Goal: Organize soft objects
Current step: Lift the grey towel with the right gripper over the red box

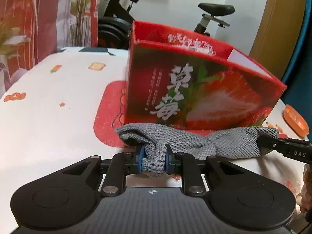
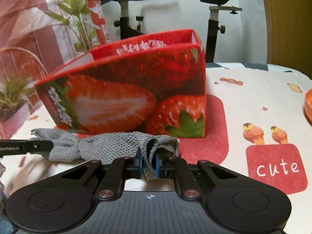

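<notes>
A grey knitted cloth (image 1: 214,142) lies stretched along the table in front of an open red strawberry-print box (image 1: 195,89). My left gripper (image 1: 155,160) is shut on the cloth's left end, a bunched fold squeezed between its blue pads. My right gripper (image 2: 149,165) is shut on the cloth's (image 2: 109,146) other end, the fabric pinched between its pads. Each view shows the other gripper's black fingers clamped on the far end: the right one (image 1: 282,148), the left one (image 2: 29,146). The box (image 2: 136,93) stands just behind the cloth, its top open.
The table wears a white cloth with cartoon prints and a red patch (image 2: 273,167) reading "cute". An orange dish (image 1: 295,120) sits at the table's right edge. An exercise bike (image 1: 214,11), a plant (image 2: 78,15) and red curtains stand behind the table.
</notes>
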The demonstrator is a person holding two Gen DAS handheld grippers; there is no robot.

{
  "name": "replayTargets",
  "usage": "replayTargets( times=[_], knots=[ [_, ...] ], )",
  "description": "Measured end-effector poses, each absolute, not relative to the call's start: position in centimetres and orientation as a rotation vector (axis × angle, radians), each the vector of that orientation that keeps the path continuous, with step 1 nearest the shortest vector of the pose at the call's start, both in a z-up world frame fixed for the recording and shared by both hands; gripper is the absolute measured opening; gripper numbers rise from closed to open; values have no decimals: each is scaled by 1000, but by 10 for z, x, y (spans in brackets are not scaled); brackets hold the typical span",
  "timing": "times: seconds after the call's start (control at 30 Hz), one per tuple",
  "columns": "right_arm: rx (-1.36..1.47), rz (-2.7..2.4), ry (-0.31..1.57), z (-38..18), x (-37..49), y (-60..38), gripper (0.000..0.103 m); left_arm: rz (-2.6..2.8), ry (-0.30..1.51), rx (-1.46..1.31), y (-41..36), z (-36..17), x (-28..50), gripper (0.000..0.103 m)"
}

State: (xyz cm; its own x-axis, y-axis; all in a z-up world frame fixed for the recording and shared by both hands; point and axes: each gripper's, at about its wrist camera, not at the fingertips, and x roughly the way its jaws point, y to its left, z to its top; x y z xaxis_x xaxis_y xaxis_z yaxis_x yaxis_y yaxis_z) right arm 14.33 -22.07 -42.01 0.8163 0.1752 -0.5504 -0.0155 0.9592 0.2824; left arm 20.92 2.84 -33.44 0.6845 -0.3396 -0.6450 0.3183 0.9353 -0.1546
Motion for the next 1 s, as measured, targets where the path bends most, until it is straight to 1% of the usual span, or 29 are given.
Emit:
replayTargets(
  times=[0.2,0.4,0.53,0.73,0.83,1.0],
  knots=[
    [284,144,549,-397,129,-222,10,-379,682,-60,36,-314,195,20],
    [288,177,470,-367,109,-225,10,-400,572,-87,46,-278,174,21],
    [303,212,406,-338,100,-229,9,-418,494,-77,47,-248,170,21],
    [274,223,353,-283,121,-242,9,-430,416,-51,34,-210,191,21],
    [220,211,347,-261,143,-243,9,-471,435,-50,23,-203,214,21],
    [169,186,394,-246,181,-248,9,-535,565,-72,3,-215,256,21]
  ],
)
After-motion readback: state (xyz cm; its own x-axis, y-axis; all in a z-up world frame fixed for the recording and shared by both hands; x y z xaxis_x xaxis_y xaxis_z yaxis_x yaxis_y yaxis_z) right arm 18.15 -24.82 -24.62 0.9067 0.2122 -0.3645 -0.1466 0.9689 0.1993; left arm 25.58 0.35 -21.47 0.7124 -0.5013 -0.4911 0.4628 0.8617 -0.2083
